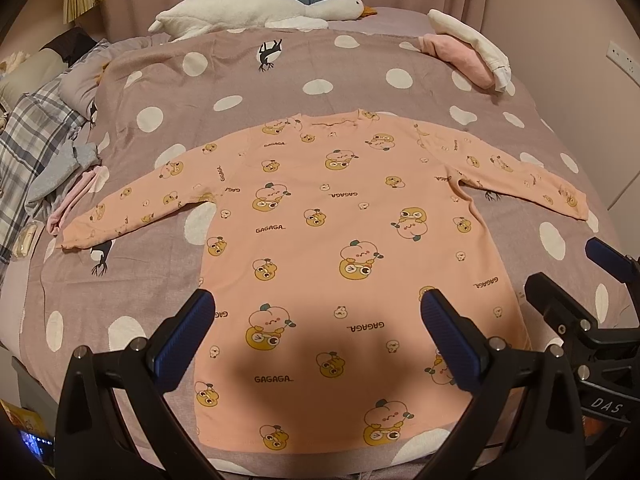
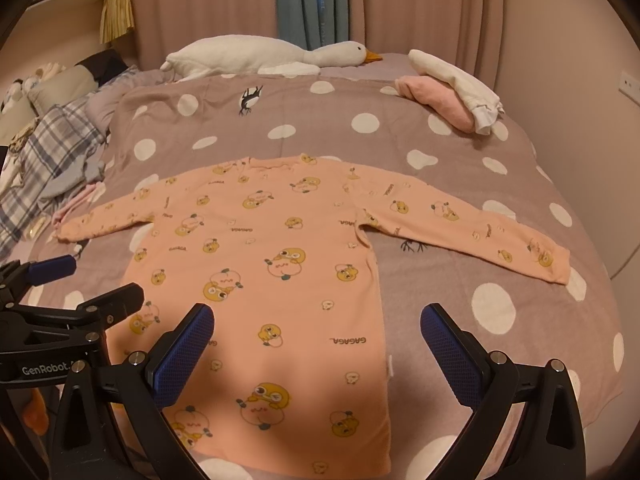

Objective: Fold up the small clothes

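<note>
Pink curtains and a teal one hang behind a bed dressed in a mauve cover with big white spots and small black bird prints. Spread flat on it, neck away from the cameras and hem nearest, lies the peach long-sleeved top, both sleeves stretched out sideways and printed all over with yellow cartoon figures and the word GAGAGA. It looks like soft, light knit cotton: it should drape limp, crease readily and slide little on the cover, so nothing here is fragile. Fair places to take hold would be the left sleeve cuff and the right sleeve cuff, or a shoulder and the hem corner on one side, pinching through both layers. The left tongs hover over the lower body of the top, blue ribbed pads wide apart and holding nothing; the right tongs hover over its right hem side, likewise spread and empty. At the far edge lie a plush white goose and a pink and white bundle, possibly folded clothes, with plaid bedding rumpled at the left
</note>
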